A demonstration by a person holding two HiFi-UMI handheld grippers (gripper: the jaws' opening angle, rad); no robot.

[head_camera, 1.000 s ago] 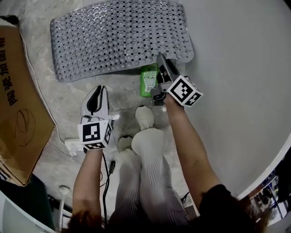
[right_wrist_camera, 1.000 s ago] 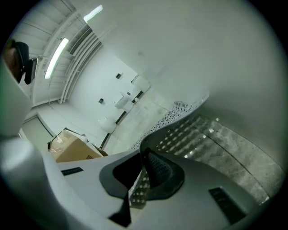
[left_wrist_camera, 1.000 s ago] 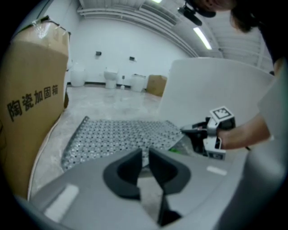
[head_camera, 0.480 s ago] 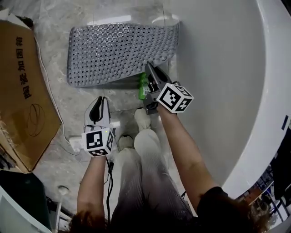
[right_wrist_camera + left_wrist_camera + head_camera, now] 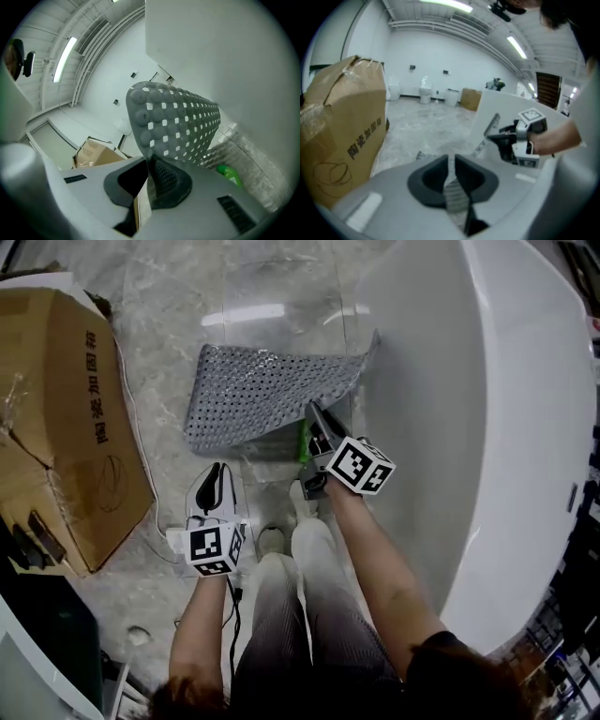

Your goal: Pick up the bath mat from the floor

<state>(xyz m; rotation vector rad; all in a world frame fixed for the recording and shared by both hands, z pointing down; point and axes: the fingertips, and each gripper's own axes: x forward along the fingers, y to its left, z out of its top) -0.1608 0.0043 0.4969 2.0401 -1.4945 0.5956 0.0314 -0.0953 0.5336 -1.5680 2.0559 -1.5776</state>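
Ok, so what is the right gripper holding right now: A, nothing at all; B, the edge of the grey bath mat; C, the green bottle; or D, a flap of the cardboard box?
B: the right gripper has its jaws closed on the studded grey bath mat, and the head view shows that gripper at the mat's raised near edge.

A sanitary-ware hall: bathtub (image 5: 487,427), toilets (image 5: 424,92), cardboard box (image 5: 66,418).
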